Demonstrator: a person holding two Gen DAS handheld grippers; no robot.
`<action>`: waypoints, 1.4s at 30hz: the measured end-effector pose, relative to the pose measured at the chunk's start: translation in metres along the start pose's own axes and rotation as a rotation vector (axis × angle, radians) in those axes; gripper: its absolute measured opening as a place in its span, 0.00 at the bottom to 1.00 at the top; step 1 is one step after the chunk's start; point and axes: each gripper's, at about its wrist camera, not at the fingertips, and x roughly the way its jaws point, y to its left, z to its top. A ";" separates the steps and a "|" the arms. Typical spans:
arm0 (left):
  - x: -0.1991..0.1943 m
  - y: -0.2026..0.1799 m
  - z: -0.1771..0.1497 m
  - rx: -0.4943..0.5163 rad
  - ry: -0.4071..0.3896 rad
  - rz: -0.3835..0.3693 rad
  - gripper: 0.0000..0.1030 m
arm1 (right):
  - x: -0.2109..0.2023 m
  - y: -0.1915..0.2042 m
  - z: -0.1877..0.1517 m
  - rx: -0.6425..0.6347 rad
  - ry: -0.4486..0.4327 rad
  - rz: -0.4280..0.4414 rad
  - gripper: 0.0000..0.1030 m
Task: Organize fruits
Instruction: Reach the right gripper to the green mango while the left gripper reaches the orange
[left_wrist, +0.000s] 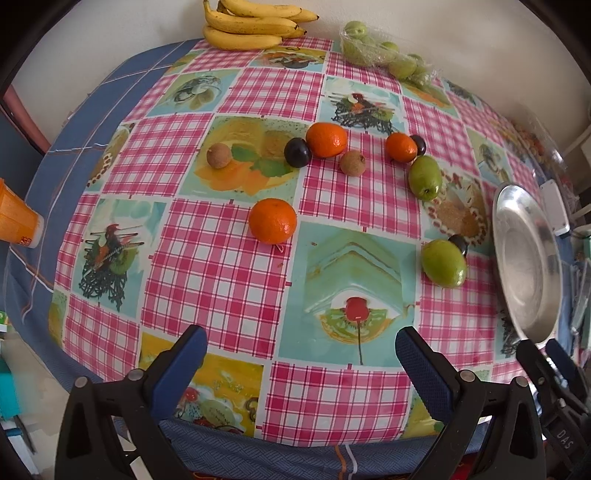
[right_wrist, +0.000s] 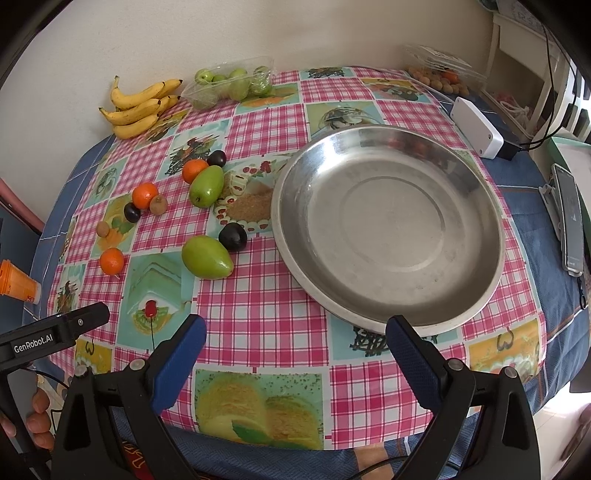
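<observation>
Both your left tongs (left_wrist: 299, 354) and right tongs (right_wrist: 295, 343) hang spread and empty at the worktop's near edge; loose fruit lies far-left of the empty steel plate (right_wrist: 480, 295), nearest green fruit (right_wrist: 206, 256) closer to your left.

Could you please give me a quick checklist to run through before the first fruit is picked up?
1. Left gripper open and holding nothing: ok.
2. Right gripper open and holding nothing: ok.
3. Steel dish has nothing in it, ready to receive fruit: ok.
4. Nearest green fruit lies free on the tablecloth, open approach from the front: ok.
5. Dark plum sits close behind that fruit and may get nudged; whether they touch: cannot tell.
6. Orange lies alone with space around it: ok.
</observation>
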 end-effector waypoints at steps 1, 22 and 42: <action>-0.002 0.003 0.001 -0.015 -0.013 -0.023 1.00 | 0.000 0.002 0.001 -0.006 -0.004 0.012 0.95; -0.005 0.038 0.042 -0.086 -0.100 0.009 1.00 | 0.033 0.070 0.044 -0.038 0.013 0.229 0.95; 0.028 0.035 0.069 -0.190 -0.032 -0.025 0.90 | 0.071 0.081 0.055 -0.093 0.118 0.210 0.95</action>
